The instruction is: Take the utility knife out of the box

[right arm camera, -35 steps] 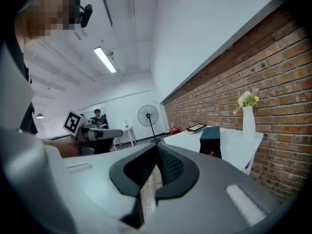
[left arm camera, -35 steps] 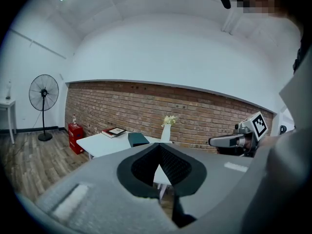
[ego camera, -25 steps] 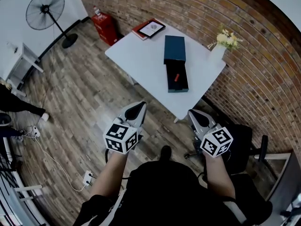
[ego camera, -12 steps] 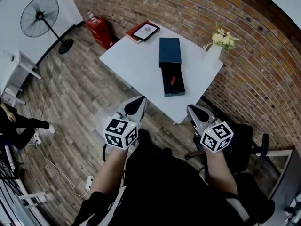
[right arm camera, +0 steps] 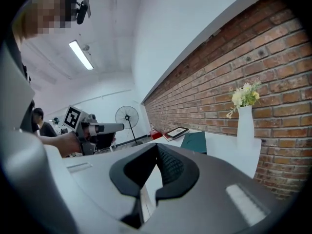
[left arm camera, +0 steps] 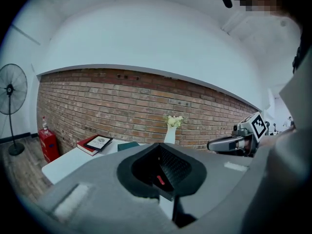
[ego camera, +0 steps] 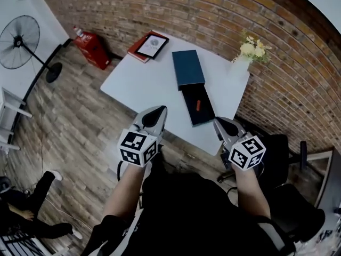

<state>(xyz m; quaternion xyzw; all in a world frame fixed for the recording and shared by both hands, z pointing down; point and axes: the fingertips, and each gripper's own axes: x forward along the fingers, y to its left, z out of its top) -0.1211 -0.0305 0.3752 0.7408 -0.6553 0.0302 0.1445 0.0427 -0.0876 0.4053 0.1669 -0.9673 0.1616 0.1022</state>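
Observation:
The small red utility knife [ego camera: 197, 105] lies in the open dark box tray [ego camera: 199, 112] on the white table [ego camera: 144, 81]. The teal lid [ego camera: 187, 68] lies just beyond the tray. My left gripper [ego camera: 157, 111] is shut and empty, held in the air short of the table's near edge, left of the tray. My right gripper [ego camera: 218, 123] is also shut and empty, level with the table's near corner, right of the tray. In the left gripper view the knife [left arm camera: 160, 180] shows through the gap in the shut jaws. The right gripper view shows the lid [right arm camera: 197, 141].
A tablet on a red book [ego camera: 148, 46] lies at the table's far left. A white vase of flowers [ego camera: 246, 52] stands at its right corner by the brick wall. A black chair [ego camera: 285, 153] is at my right. A fan [ego camera: 21, 40], a red box [ego camera: 91, 44] and a person [ego camera: 26, 220] are at the left.
Both grippers have travelled forward with me, and the table with the box now lies closer in front of them. Both stay shut.

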